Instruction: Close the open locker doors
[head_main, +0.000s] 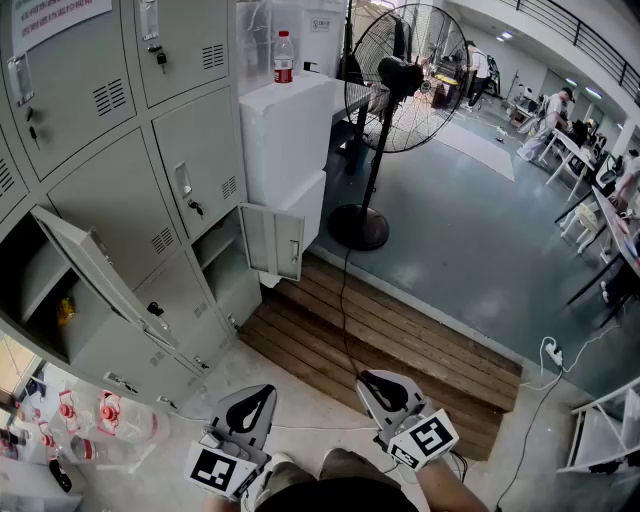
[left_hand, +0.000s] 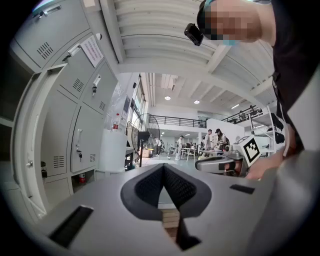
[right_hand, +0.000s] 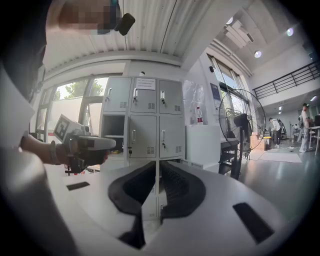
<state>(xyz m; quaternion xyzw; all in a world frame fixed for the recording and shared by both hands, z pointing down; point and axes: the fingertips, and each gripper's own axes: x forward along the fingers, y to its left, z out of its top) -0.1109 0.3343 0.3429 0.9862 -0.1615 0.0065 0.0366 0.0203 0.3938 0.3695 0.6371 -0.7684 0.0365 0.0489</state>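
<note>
A bank of grey lockers (head_main: 110, 170) fills the left of the head view. One door (head_main: 92, 268) in the left column stands swung out, showing a dark compartment (head_main: 45, 290). A smaller bottom door (head_main: 272, 240) hangs open at the bank's right end. Both grippers are held low in front of me, well short of the lockers. My left gripper (head_main: 250, 408) is shut and empty, its pads meeting at the tip (left_hand: 163, 167). My right gripper (head_main: 386, 392) is also shut with nothing in it (right_hand: 158, 164). The right gripper view faces the lockers, with the open compartment (right_hand: 114, 134) at left.
A white cabinet (head_main: 285, 130) with a bottle (head_main: 284, 57) on top stands next to the lockers. A tall pedestal fan (head_main: 398, 85) is behind it. A wooden platform (head_main: 390, 340) lies on the floor. Packed water bottles (head_main: 90, 425) sit at the lower left. People work at the far right.
</note>
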